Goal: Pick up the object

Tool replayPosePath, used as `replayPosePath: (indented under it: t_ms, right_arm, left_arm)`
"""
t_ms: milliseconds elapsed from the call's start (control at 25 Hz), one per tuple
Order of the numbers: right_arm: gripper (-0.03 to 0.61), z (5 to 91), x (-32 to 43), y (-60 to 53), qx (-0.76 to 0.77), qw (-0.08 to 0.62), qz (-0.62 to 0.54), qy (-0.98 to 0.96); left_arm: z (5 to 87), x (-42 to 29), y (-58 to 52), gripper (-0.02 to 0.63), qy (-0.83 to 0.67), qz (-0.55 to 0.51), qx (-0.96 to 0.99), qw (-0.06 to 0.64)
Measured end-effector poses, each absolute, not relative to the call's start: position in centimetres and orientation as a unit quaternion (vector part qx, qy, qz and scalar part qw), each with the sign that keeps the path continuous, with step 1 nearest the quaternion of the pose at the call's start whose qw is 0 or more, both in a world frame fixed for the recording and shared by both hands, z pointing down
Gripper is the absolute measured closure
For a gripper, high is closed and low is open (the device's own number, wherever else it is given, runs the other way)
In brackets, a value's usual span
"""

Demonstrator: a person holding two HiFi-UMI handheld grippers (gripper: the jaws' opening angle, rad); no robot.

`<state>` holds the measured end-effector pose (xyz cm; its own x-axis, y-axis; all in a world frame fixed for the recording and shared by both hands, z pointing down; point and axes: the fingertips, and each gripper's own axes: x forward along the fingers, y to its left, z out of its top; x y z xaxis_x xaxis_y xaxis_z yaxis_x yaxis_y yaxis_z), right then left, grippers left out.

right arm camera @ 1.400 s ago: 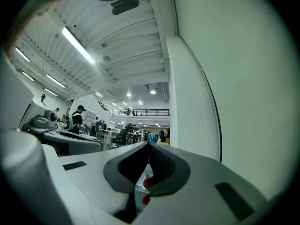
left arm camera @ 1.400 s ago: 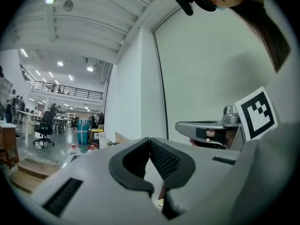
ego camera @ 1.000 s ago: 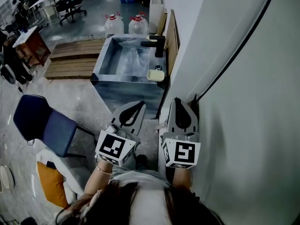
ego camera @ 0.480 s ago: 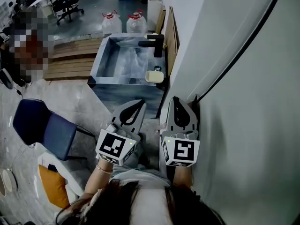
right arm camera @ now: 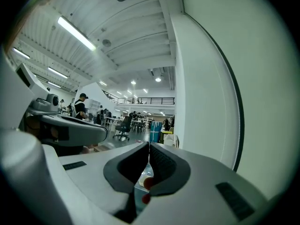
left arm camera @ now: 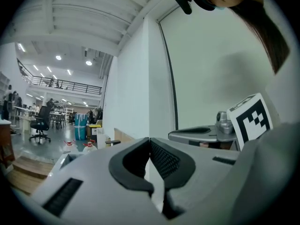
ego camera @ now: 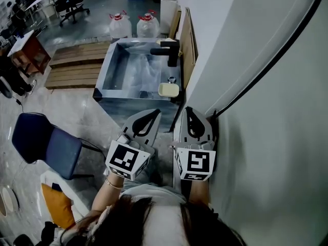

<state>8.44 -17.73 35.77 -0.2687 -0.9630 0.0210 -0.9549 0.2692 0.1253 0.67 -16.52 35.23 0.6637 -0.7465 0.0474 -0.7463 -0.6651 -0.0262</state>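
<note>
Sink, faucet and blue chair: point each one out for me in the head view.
sink (ego camera: 114, 68), head view, inner left wall of the basin.
faucet (ego camera: 171, 51), head view, its black upright body.
blue chair (ego camera: 48, 143), head view, middle of the seat.

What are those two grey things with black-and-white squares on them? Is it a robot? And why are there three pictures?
It's not a robot. A person holds two grey hand tools, the left gripper and the right gripper. Each one pinches like tongs, and the patterned cubes are part of them. One picture comes from a camera on the person's head, looking down. The other two come from small cameras riding on each gripper, looking along its jaws. Both grippers are shut and hold nothing. Ahead stands a grey metal sink with a black tap. A pale yellow bar lies on its rim. It looks like soap, though I can't be sure.
</note>
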Motion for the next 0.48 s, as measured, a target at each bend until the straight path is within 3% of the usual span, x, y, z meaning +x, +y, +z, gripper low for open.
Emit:
replayPosePath:
  t_ms: [480]
  right_arm:
    - [0.55, 38.6, 7.8, -23.6, 0.592, 0.091, -0.028, -0.8]
  left_arm:
    - [35.8, 0.7, -21.6, 0.606, 0.401, -0.03, -0.916, -0.01]
